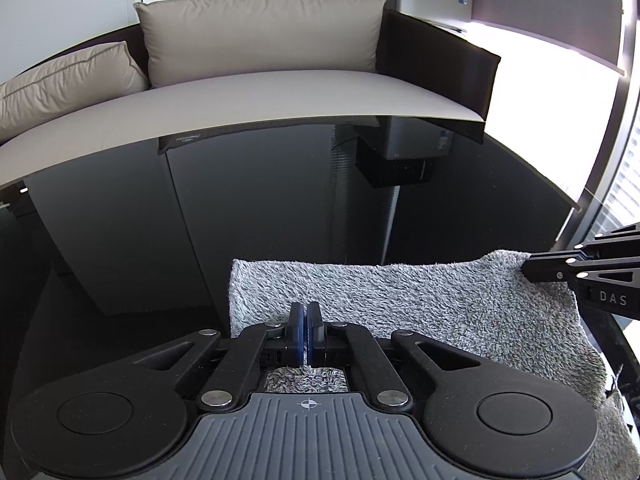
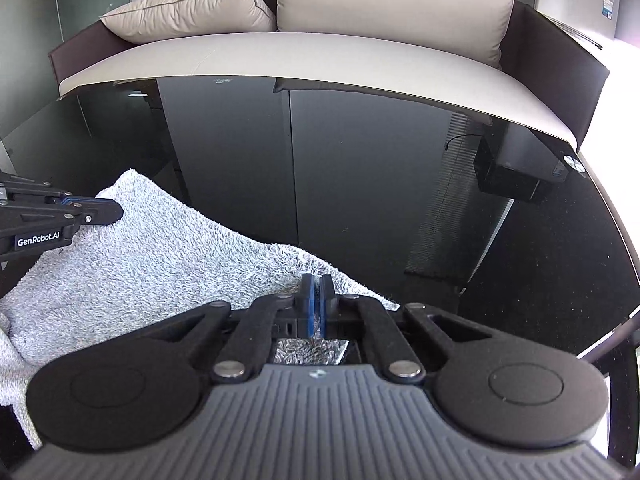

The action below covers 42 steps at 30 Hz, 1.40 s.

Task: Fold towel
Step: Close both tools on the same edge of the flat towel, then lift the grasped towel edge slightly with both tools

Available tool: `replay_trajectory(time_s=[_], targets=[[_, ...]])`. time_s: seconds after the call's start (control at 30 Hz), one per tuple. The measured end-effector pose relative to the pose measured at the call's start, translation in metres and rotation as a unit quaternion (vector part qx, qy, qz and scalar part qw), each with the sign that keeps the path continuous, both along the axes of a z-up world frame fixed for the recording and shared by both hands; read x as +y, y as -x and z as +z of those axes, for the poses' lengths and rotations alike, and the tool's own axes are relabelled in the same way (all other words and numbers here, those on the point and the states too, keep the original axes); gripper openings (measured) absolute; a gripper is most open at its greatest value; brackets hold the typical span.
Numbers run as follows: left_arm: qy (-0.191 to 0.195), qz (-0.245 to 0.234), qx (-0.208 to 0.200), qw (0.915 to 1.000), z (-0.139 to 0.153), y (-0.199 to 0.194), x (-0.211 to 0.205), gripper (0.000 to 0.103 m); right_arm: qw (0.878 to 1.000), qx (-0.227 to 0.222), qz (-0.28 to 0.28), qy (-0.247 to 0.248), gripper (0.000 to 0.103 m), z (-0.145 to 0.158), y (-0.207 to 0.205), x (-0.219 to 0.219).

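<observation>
On glossy black counter (image 1: 120,240) before sofa (image 1: 280,92): grey towel (image 1: 420,300), soft, light, limp; left gripper (image 1: 306,336) and right gripper (image 2: 318,308) each pinching pile near far edge, corners best.

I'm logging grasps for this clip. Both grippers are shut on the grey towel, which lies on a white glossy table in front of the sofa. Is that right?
Not quite: the table is black and glossy, not white, as the right wrist view shows. The rest holds: the left gripper and the right gripper are both shut on the grey towel, and the sofa stands behind the table.
</observation>
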<state>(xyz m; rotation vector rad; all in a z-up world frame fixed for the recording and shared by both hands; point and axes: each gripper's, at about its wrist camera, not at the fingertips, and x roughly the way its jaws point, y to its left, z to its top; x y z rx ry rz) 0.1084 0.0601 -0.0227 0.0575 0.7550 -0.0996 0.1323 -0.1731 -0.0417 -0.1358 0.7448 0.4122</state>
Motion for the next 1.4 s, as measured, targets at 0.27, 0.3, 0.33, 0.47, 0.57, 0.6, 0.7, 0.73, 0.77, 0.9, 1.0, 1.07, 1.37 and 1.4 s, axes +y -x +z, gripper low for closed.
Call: replay_trajectory(time_s=[0.27, 0.3, 0.33, 0.47, 0.57, 0.6, 0.7, 0.73, 0.77, 0.9, 1.0, 1.07, 1.37, 1.4], targets=[[0.006, 0.005, -0.002, 1.0, 0.003, -0.021, -0.001, 0.001, 1.0, 0.004, -0.009, -0.007, 0.001, 0.004, -0.018, -0.001], [0.007, 0.006, -0.002, 1.0, 0.003, -0.023, -0.001, 0.001, 1.0, 0.003, -0.009, -0.007, 0.001, 0.005, -0.02, -0.001], [0.007, 0.007, -0.002, 0.9999, 0.003, -0.025, 0.0, 0.001, 1.0, 0.003, -0.009, -0.008, 0.001, 0.006, -0.021, -0.001], [0.009, 0.011, -0.004, 0.9999, 0.003, -0.035, 0.001, 0.001, 1.0, 0.003, -0.012, -0.011, 0.001, 0.007, -0.028, 0.001], [0.01, 0.014, -0.007, 0.9998, 0.002, -0.041, 0.001, 0.001, 1.0, 0.004, -0.014, -0.013, 0.001, 0.008, -0.032, 0.0], [0.01, 0.014, -0.008, 0.9998, 0.002, -0.043, 0.001, 0.001, 1.0, 0.004, -0.015, -0.014, 0.001, 0.008, -0.034, -0.001], [0.017, 0.021, -0.008, 0.9996, 0.004, -0.044, 0.003, 0.002, 1.0, 0.005, -0.019, -0.019, 0.001, 0.008, -0.037, -0.002], [0.015, 0.024, -0.009, 0.9996, 0.007, -0.042, 0.003, 0.002, 1.0, 0.006, -0.02, -0.02, 0.001, 0.008, -0.038, -0.002], [0.014, 0.023, -0.014, 0.9995, 0.011, -0.04, 0.003, 0.002, 1.0, 0.006, -0.02, -0.02, 0.001, 0.008, -0.039, -0.002], [0.013, 0.027, -0.015, 0.9994, 0.018, -0.031, 0.007, 0.014, 0.999, 0.008, -0.022, -0.024, 0.001, 0.008, -0.041, -0.004], [0.007, 0.028, -0.002, 0.9996, 0.013, -0.03, 0.009, 0.029, 0.999, 0.008, -0.022, -0.025, 0.001, 0.009, -0.041, -0.005], [0.006, 0.022, 0.001, 0.9997, 0.01, -0.032, 0.01, 0.033, 0.999, 0.009, -0.023, -0.027, 0.001, 0.009, -0.042, -0.006], [-0.01, 0.011, -0.012, 0.9998, 0.0, -0.03, 0.005, 0.041, 0.999, 0.011, -0.022, -0.026, 0.001, 0.007, -0.047, -0.009], [-0.008, 0.012, -0.015, 0.9998, -0.001, -0.031, 0.005, 0.039, 0.999, 0.011, -0.022, -0.027, 0.001, 0.007, -0.048, -0.009]])
